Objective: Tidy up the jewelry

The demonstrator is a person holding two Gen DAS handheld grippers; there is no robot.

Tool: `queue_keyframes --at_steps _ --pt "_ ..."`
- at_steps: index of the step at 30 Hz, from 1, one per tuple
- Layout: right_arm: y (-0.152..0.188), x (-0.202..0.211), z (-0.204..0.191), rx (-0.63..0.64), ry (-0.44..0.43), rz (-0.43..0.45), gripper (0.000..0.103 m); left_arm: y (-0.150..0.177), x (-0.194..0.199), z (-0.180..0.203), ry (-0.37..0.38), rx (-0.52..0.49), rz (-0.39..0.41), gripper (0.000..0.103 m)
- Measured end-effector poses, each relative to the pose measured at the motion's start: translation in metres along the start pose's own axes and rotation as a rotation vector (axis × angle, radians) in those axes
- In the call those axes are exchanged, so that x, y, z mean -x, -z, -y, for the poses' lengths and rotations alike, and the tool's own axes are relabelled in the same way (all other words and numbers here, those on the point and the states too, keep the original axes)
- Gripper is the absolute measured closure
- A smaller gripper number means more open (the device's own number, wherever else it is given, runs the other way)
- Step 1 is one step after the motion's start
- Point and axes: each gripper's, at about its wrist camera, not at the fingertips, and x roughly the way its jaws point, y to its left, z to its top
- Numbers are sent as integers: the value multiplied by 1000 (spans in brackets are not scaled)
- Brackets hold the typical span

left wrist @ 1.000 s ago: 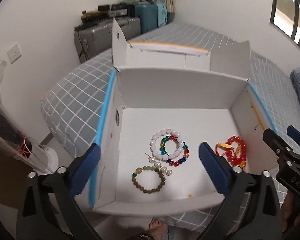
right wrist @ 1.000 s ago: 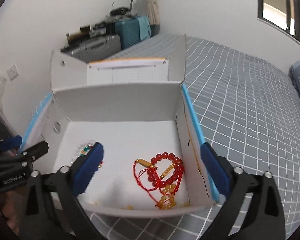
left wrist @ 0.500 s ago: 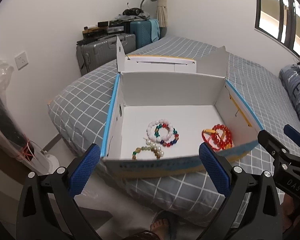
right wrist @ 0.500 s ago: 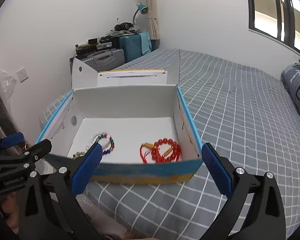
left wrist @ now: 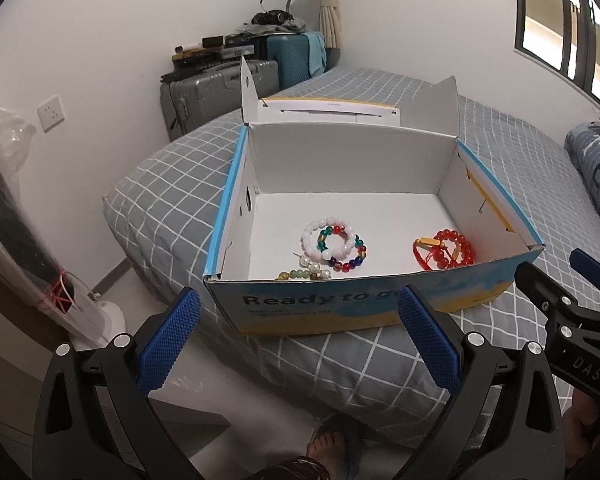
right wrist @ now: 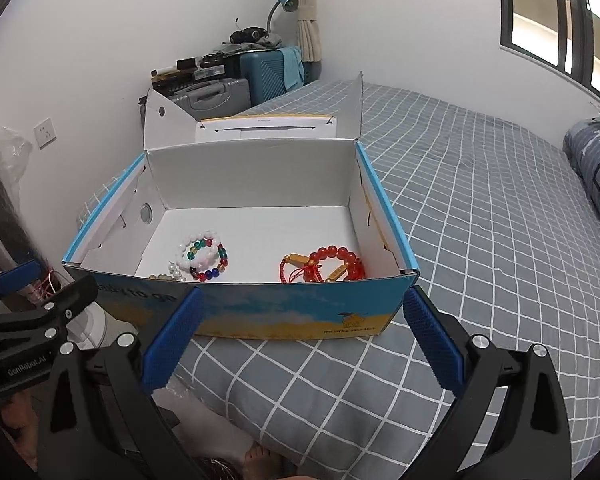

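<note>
An open cardboard box (left wrist: 356,312) (right wrist: 284,312) with a blue and yellow printed front stands on the bed. Inside lie a white bead bracelet (left wrist: 320,238) (right wrist: 198,250) overlapped by a multicoloured bead bracelet (left wrist: 352,258) (right wrist: 216,266), a green-brown bead bracelet with pearls (left wrist: 306,272) (right wrist: 172,274) half hidden by the front wall, and a red bead bracelet with gold pieces (left wrist: 446,250) (right wrist: 332,266). My left gripper (left wrist: 298,340) is open and empty, below the box front. My right gripper (right wrist: 300,344) is open and empty, also short of the box.
The bed (right wrist: 480,208) has a grey grid-pattern cover. Suitcases (left wrist: 220,88) stand by the far wall with clutter on top. A white fan base (left wrist: 96,316) stands on the floor at the left. A person's foot (left wrist: 332,444) shows below. A rolled blue blanket (right wrist: 596,172) lies at the right.
Both grippers have pulled back and away from the box. They were over its inside a second ago; now the whole printed front wall shows.
</note>
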Motion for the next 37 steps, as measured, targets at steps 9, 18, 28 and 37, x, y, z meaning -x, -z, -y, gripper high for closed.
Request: queue_keyframes --at_steps 9,18,28,37 --pt "-1 -4 -5 4 -5 1 8 1 -2 1 6 -9 -5 6" --pt "0 -6 -7 3 1 -6 8 3 -8 4 -6 0 -25 6" --pt "-1 -6 -3 -8 3 -4 8 4 -4 4 5 9 -19 6" --pt "-1 -8 -2 -10 4 -8 8 4 -1 2 18 35 -16 6"
